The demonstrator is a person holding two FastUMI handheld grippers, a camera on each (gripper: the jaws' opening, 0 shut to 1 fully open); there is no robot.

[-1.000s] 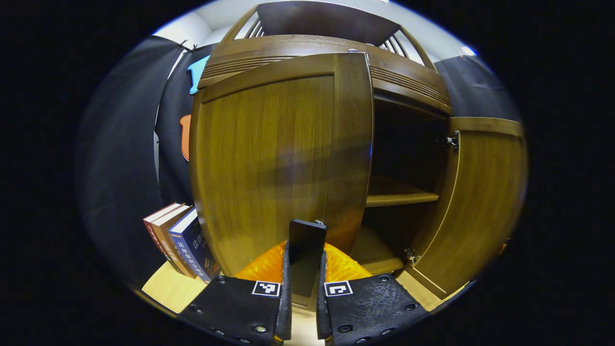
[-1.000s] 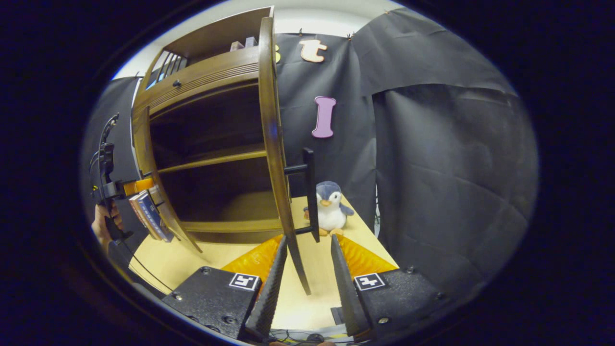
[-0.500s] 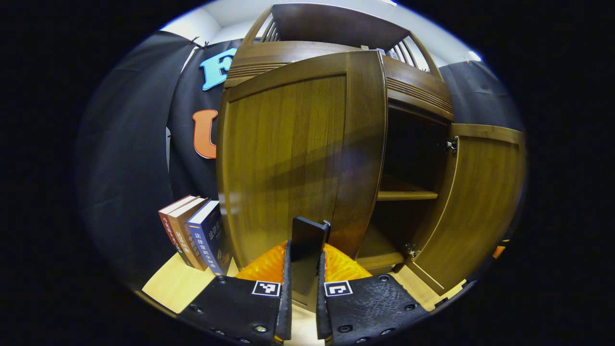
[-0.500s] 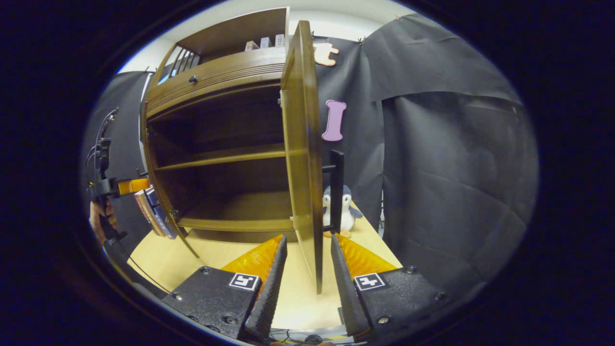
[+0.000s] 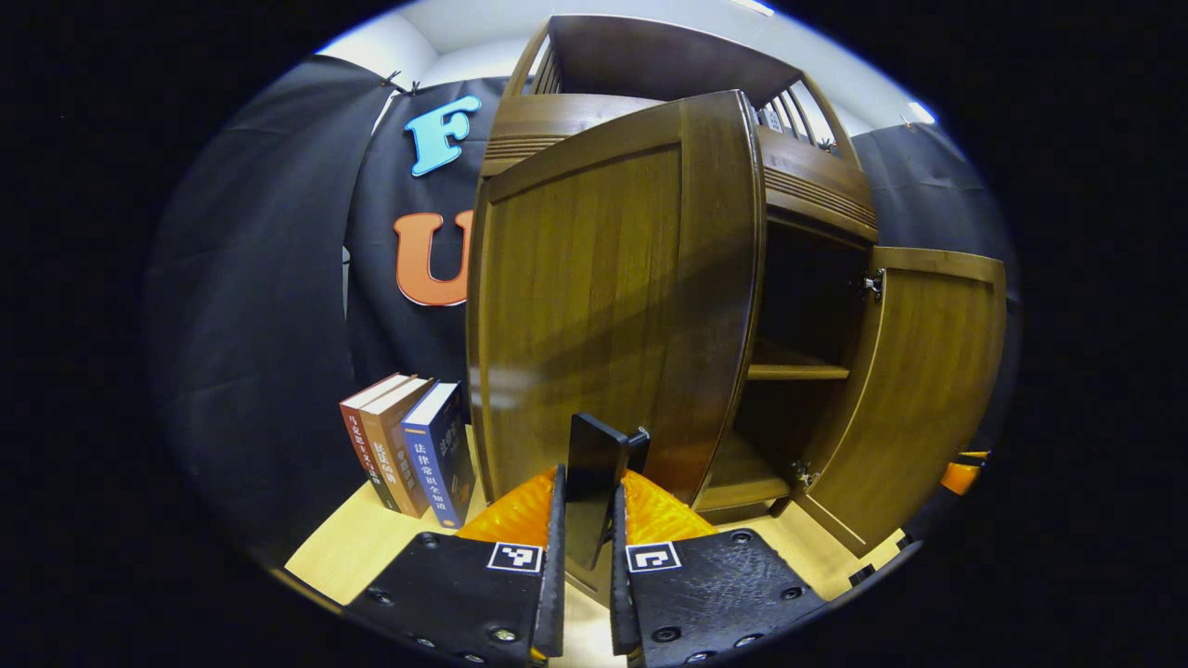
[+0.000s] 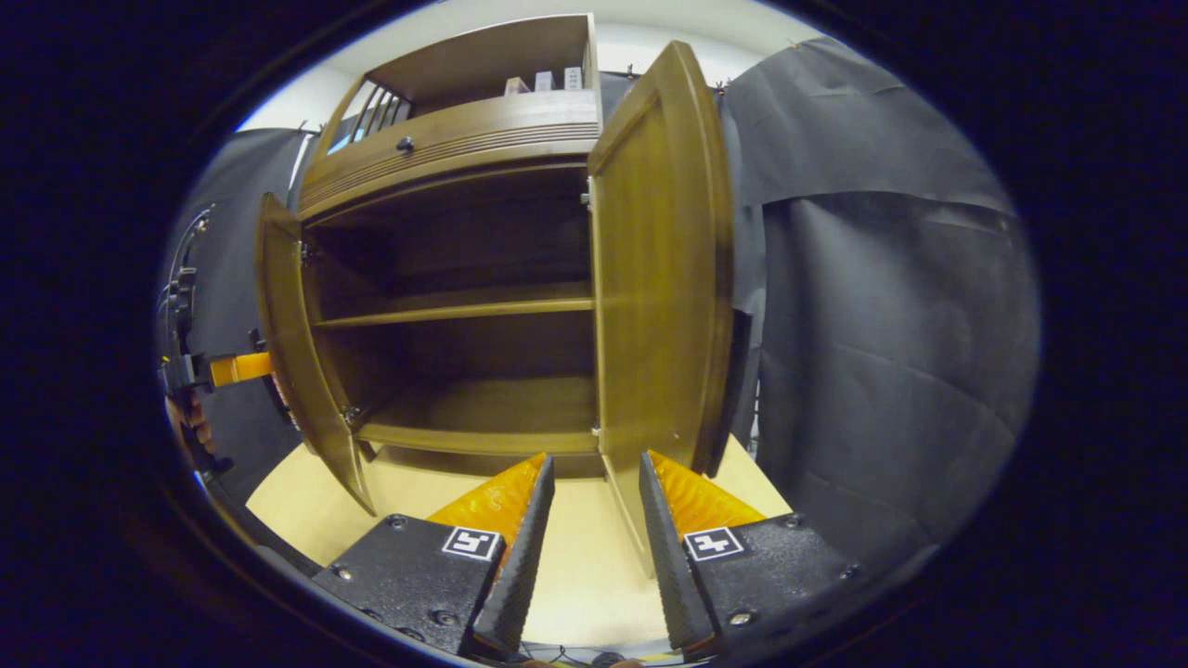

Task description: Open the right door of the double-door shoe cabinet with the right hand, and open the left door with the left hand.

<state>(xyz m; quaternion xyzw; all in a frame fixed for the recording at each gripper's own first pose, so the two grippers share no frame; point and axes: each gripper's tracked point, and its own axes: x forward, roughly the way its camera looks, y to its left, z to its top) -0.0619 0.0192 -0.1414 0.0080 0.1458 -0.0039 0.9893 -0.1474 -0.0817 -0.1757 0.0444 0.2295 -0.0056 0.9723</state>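
The brown wooden shoe cabinet [image 6: 464, 139] stands with both doors swung out. In the left gripper view my left gripper [image 5: 589, 478] is shut on the dark bar handle [image 5: 594, 464] of the left door [image 5: 613, 297], whose outer face is close in front. In the right gripper view my right gripper [image 6: 596, 464] is open, and the right door [image 6: 659, 306] shows its inner face, its lower edge near one finger. That door's dark handle [image 6: 740, 371] peeks out behind its edge. The left door [image 6: 297, 353] stands out at the far side, with my left gripper [image 6: 243, 367] and a hand [image 6: 190, 427] behind it.
Three books [image 5: 408, 455] lean upright left of the cabinet on the light wooden tabletop [image 5: 353, 547]. Inside, a bare middle shelf [image 6: 455, 306] and bottom board [image 6: 483, 408] show. The right door [image 5: 919, 399] juts out at the right. Black cloth walls close both sides.
The left door has swung farther out with my left gripper on its handle. The right door has opened wider, turning its inner face to the right camera and hiding the toy penguin.
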